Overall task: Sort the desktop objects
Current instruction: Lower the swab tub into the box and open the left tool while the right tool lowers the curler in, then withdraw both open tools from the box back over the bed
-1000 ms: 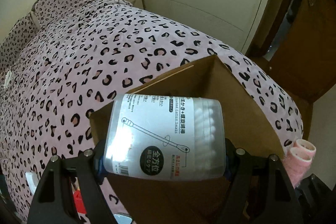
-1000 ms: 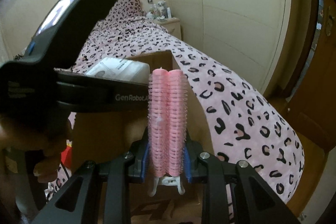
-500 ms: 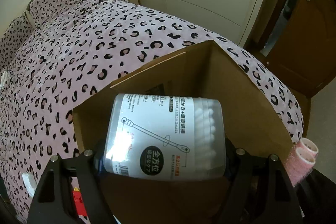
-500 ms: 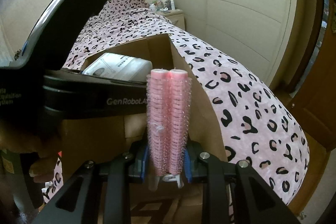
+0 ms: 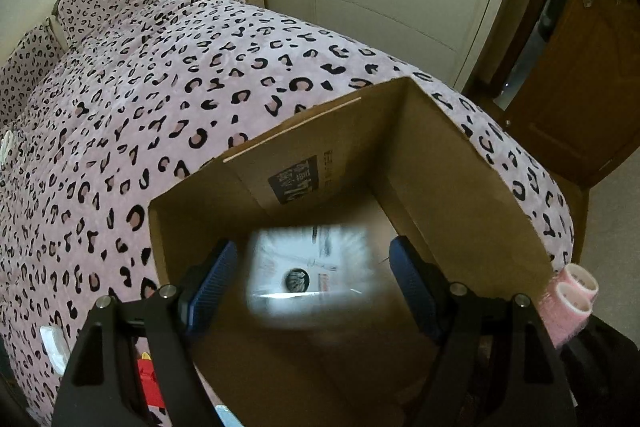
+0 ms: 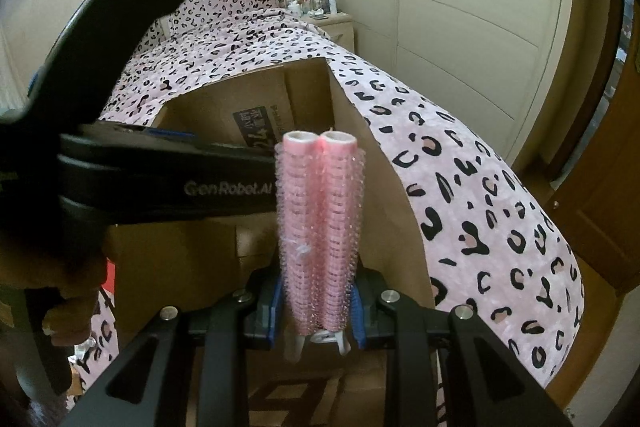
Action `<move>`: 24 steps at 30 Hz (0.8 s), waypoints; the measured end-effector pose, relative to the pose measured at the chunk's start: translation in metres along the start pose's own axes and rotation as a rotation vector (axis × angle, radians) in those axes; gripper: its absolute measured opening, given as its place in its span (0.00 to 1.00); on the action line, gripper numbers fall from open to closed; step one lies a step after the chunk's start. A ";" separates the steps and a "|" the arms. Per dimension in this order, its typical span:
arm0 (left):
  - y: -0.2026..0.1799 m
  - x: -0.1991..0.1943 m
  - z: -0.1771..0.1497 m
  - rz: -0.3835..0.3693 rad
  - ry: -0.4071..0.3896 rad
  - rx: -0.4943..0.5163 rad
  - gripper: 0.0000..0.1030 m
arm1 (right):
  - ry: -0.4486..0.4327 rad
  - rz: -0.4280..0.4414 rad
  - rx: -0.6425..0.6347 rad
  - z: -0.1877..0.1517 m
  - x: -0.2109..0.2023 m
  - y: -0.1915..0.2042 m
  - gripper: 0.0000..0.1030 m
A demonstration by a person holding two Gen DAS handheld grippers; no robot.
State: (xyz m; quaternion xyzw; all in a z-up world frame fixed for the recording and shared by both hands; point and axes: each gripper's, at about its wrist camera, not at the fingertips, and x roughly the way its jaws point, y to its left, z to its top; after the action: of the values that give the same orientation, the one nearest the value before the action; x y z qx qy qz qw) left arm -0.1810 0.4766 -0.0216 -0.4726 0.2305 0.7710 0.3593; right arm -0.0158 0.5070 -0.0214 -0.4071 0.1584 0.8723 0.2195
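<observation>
Now the swab tub [image 5: 310, 269] is seen blurred, clear of the wide left gripper [image 5: 312, 279], dropping into the box [image 5: 460, 163]; next, the curlers [image 6: 320, 227] clamped in the right gripper [image 6: 318, 311], at the box's 4 o'clock, likely need releasing inside.

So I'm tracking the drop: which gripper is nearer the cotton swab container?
Left. The left gripper straddles the blurred cotton swab container over the cardboard box; the right gripper sits beside the box, clamping pink hair rollers.
</observation>
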 end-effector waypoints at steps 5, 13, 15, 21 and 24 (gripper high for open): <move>0.002 -0.002 0.000 0.000 0.003 -0.006 0.78 | 0.004 0.001 0.002 0.001 -0.002 0.001 0.26; 0.006 -0.011 -0.004 -0.012 0.002 -0.023 0.78 | 0.038 0.005 0.008 0.003 -0.007 0.003 0.35; 0.007 -0.015 -0.007 -0.017 -0.003 -0.029 0.78 | 0.042 0.005 0.013 0.004 -0.010 0.002 0.38; 0.017 -0.032 -0.014 -0.024 -0.021 -0.058 0.78 | 0.057 -0.003 0.005 0.005 -0.019 0.004 0.42; 0.024 -0.040 -0.019 -0.022 -0.028 -0.075 0.78 | 0.054 0.000 0.003 0.005 -0.026 0.005 0.42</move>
State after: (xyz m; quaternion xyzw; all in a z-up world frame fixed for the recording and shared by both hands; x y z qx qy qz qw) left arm -0.1770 0.4347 0.0055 -0.4775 0.1913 0.7815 0.3531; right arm -0.0069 0.4979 0.0022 -0.4303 0.1658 0.8607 0.2156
